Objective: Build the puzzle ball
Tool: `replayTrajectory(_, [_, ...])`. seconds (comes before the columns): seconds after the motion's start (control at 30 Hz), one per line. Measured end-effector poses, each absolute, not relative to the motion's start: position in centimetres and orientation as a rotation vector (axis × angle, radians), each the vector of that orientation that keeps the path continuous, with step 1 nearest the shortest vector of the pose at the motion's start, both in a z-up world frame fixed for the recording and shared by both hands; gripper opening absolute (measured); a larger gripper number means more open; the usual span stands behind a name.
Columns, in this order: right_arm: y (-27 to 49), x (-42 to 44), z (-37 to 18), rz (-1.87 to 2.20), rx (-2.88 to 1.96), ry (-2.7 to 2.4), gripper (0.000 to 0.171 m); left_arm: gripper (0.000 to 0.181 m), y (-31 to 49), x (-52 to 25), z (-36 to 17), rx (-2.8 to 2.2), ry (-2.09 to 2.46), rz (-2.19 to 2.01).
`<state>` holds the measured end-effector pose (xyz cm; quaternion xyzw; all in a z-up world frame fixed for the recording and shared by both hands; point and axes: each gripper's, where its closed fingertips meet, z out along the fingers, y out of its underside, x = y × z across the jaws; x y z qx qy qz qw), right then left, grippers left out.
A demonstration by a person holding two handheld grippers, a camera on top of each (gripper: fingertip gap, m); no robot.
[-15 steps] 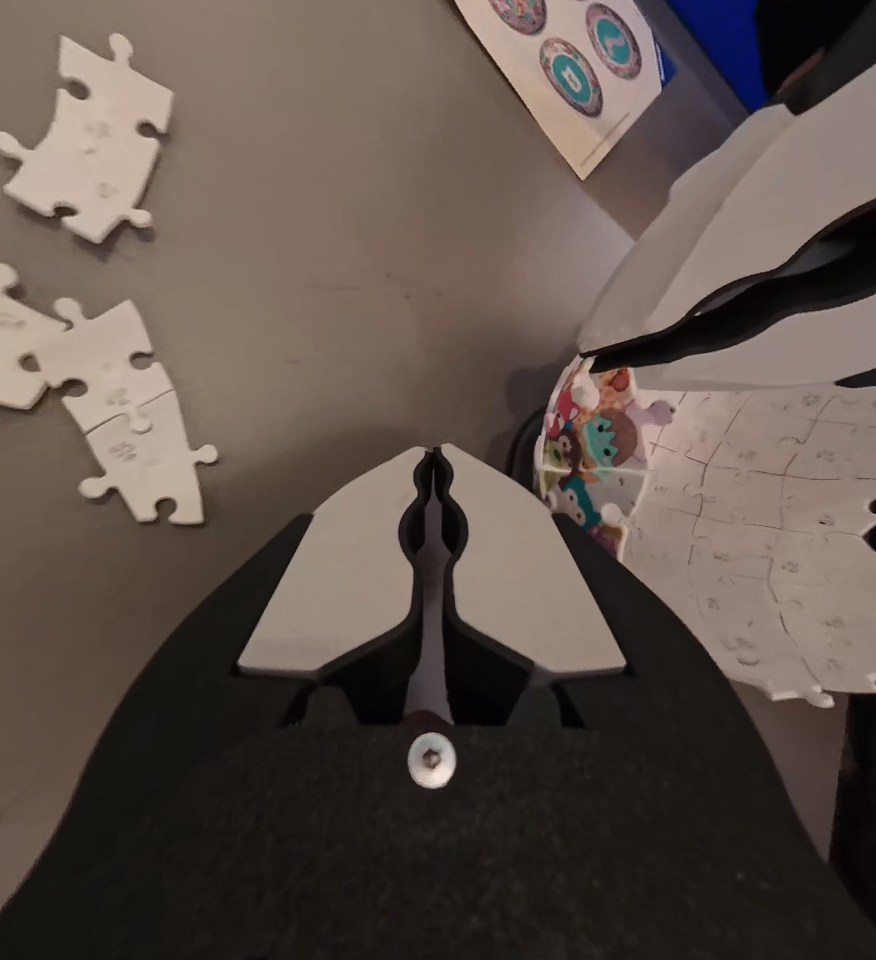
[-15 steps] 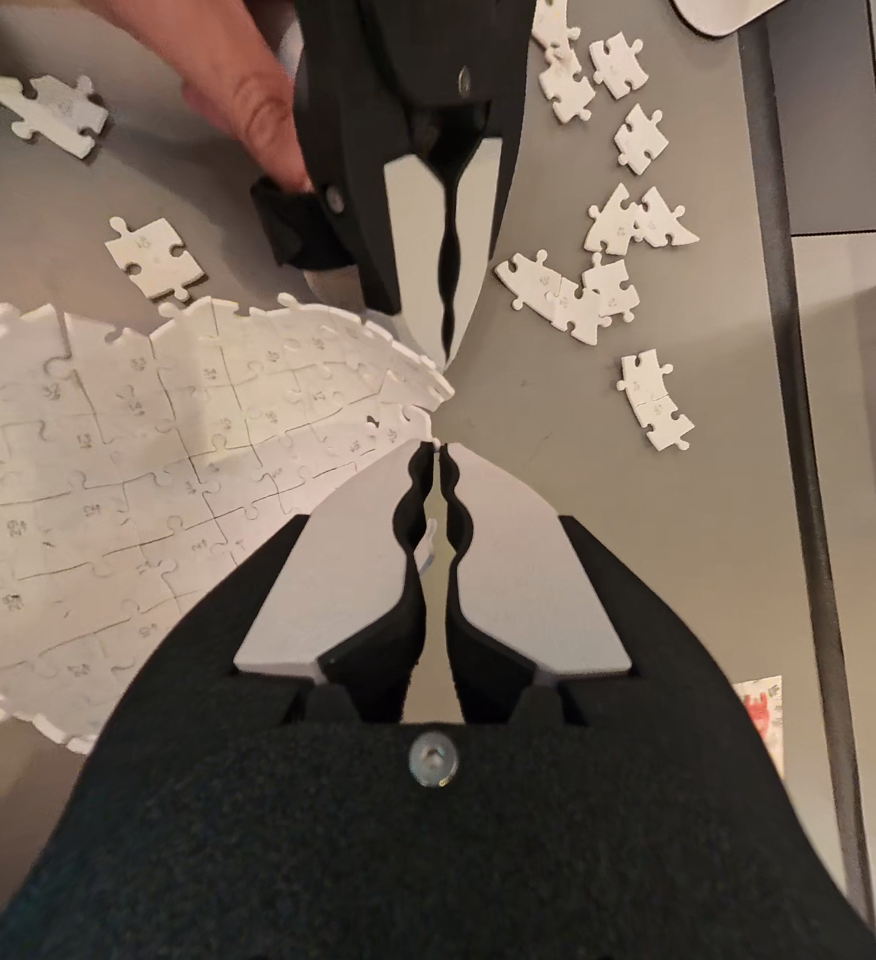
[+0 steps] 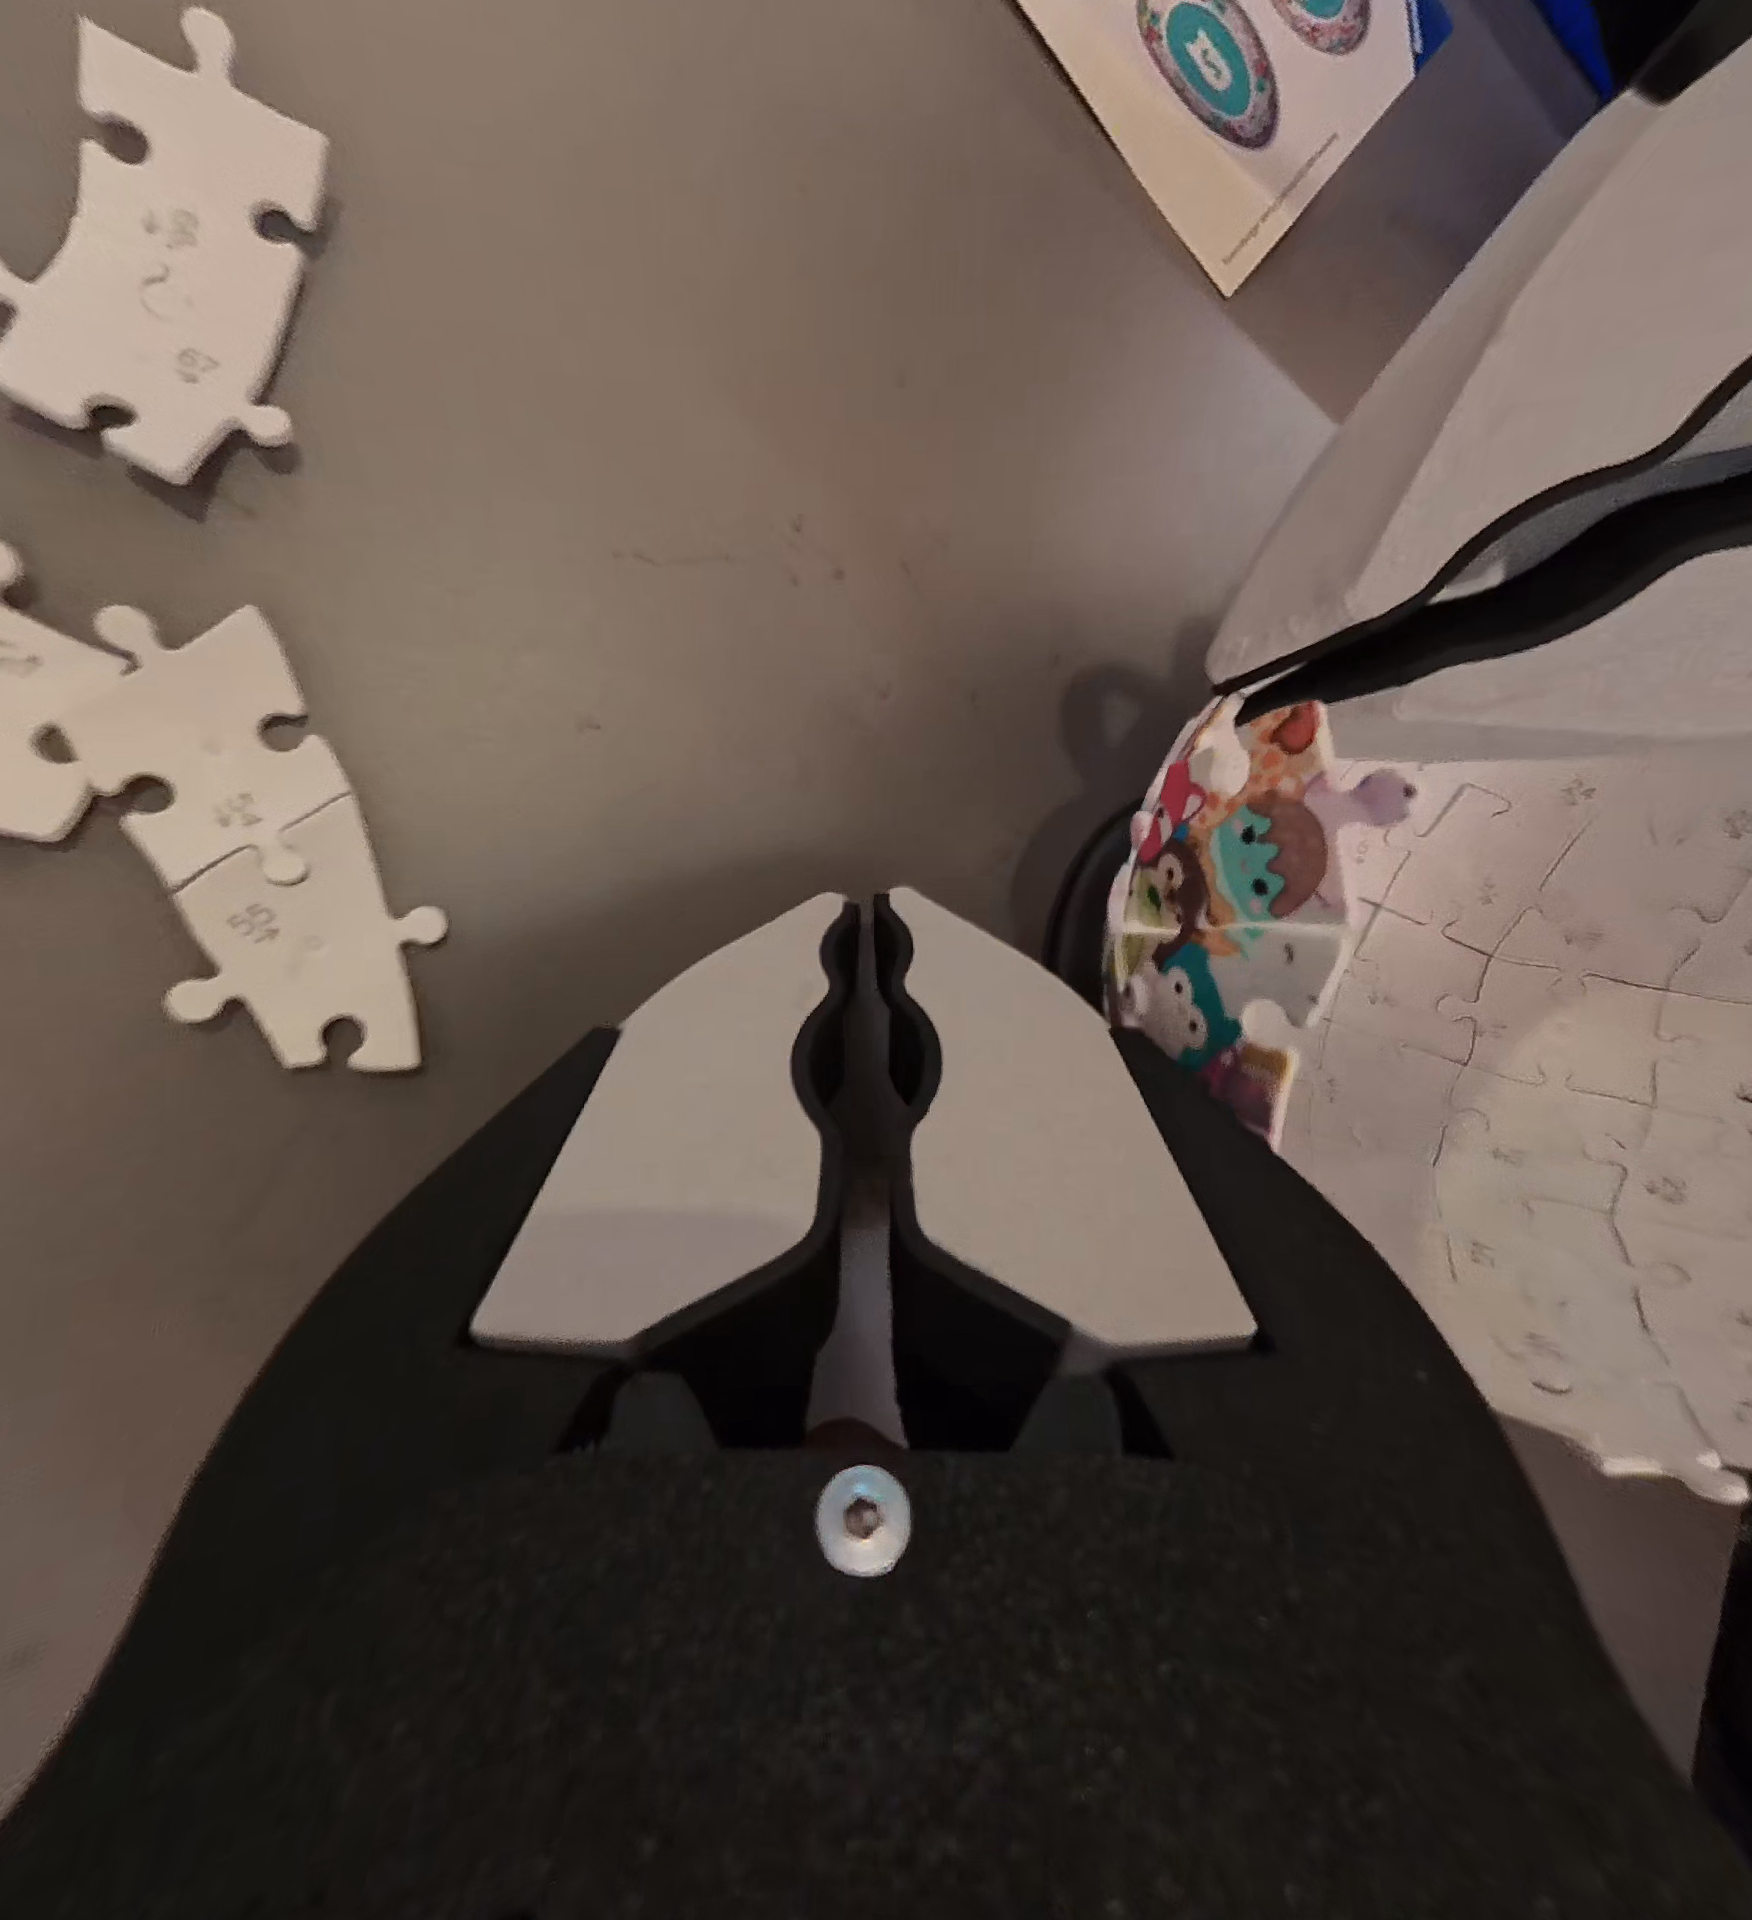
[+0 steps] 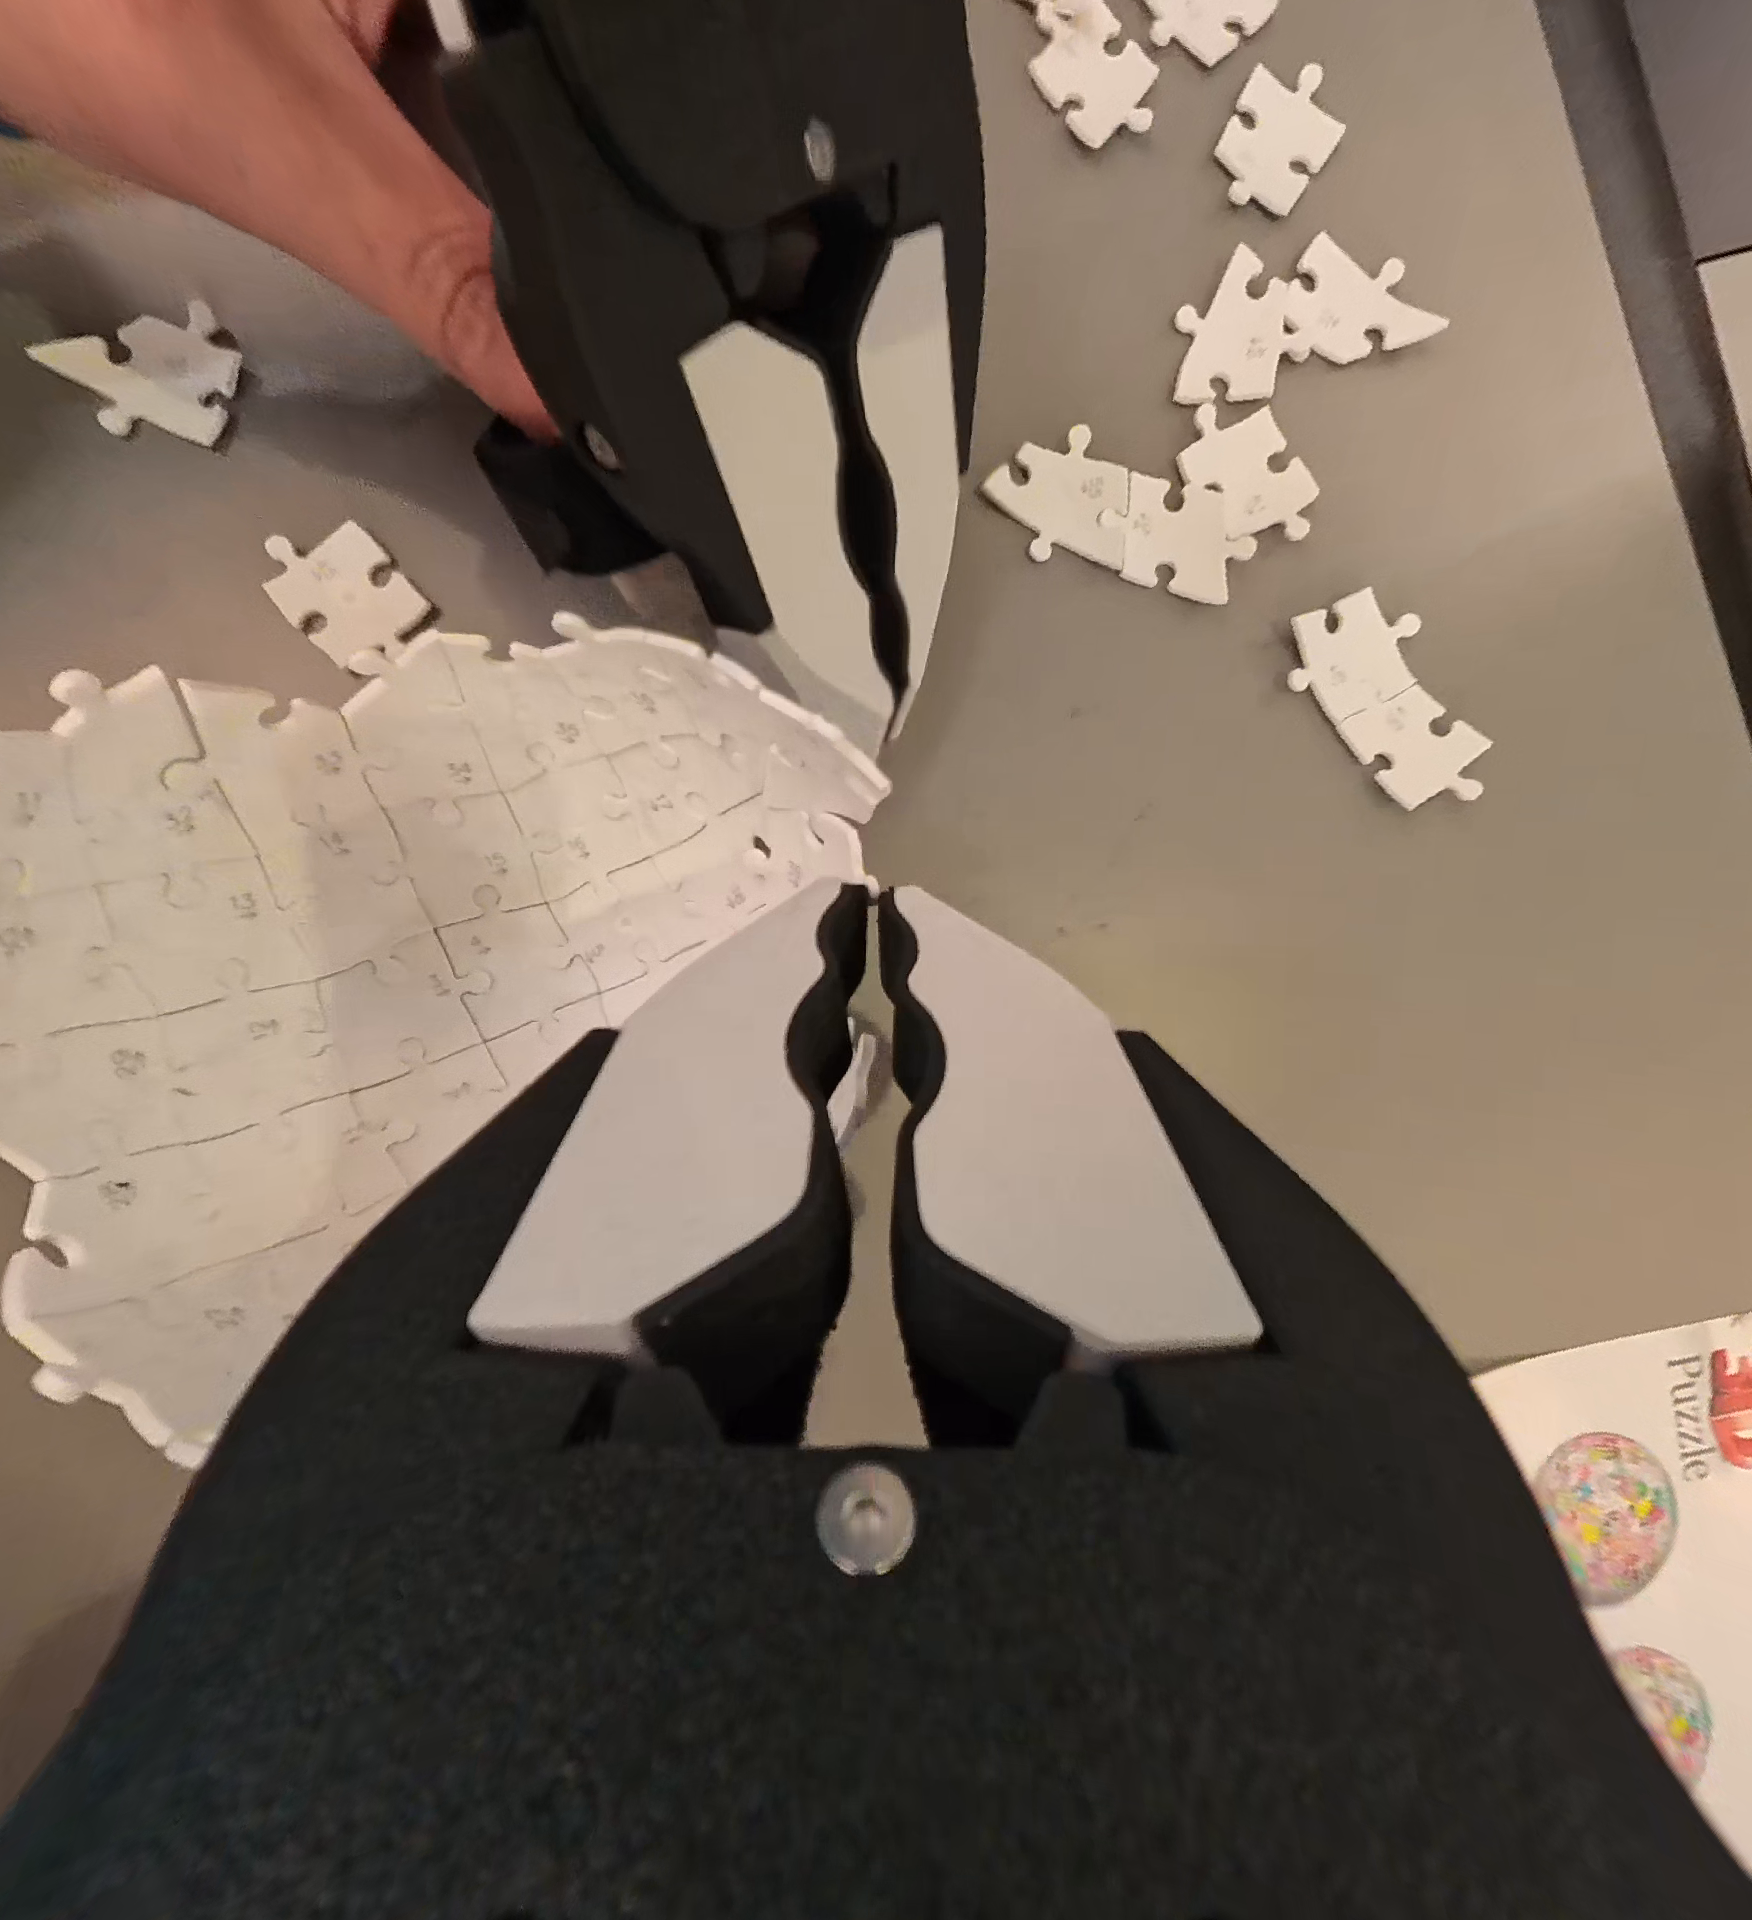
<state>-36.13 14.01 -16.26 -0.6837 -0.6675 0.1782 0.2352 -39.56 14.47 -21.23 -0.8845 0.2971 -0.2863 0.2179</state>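
The partly built puzzle ball is a curved white shell [image 4: 228, 935] of joined pieces on the grey table. Its colourful outer face shows at the rim in the left wrist view [image 3: 1225, 883]. My right gripper [image 4: 872, 894] is shut on the shell's rim, and a white edge shows between its fingers. It also shows in the left wrist view [image 3: 1230, 691], pinching the top of the rim. My left gripper [image 3: 867, 904] is shut and empty, just left of the shell. In the right wrist view the left gripper [image 4: 893, 717] points down with its tip at the rim, held by a hand [image 4: 332, 208].
Loose white pieces lie left of the left gripper [image 3: 155, 281] [image 3: 228, 821]. In the right wrist view, more lie at the right [image 4: 1142, 520] [image 4: 1381, 707] and beside the shell [image 4: 352, 592]. A printed leaflet [image 4: 1682, 1507] lies at the lower right. The table edge [image 4: 1682, 520] runs along the right. Across from one pair of fingers to the other is roughly 7 cm.
Almost nothing has changed. Both grippers stay shut in the same places at the shell's rim, and the views have shifted only slightly.
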Motion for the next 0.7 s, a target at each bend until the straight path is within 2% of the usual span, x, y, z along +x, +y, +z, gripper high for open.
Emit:
replayTrajectory(0.17, [14.1,-35.9,-16.2,0.559,-1.924,-1.757,0.002,0.016,14.4,-40.6,-18.9,-2.428,0.775,-0.802])
replayTrajectory(0.4, [14.1,-35.6,-16.4,0.636,-1.969,-1.671,0.002,0.023,14.1,-40.5,-15.4,-2.364,0.767,-0.825])
replayTrajectory(0.7, [13.8,-35.3,-16.8,0.681,-2.008,-1.63,0.002,0.024,12.9,-40.6,-16.9,-2.44,0.794,-0.87])
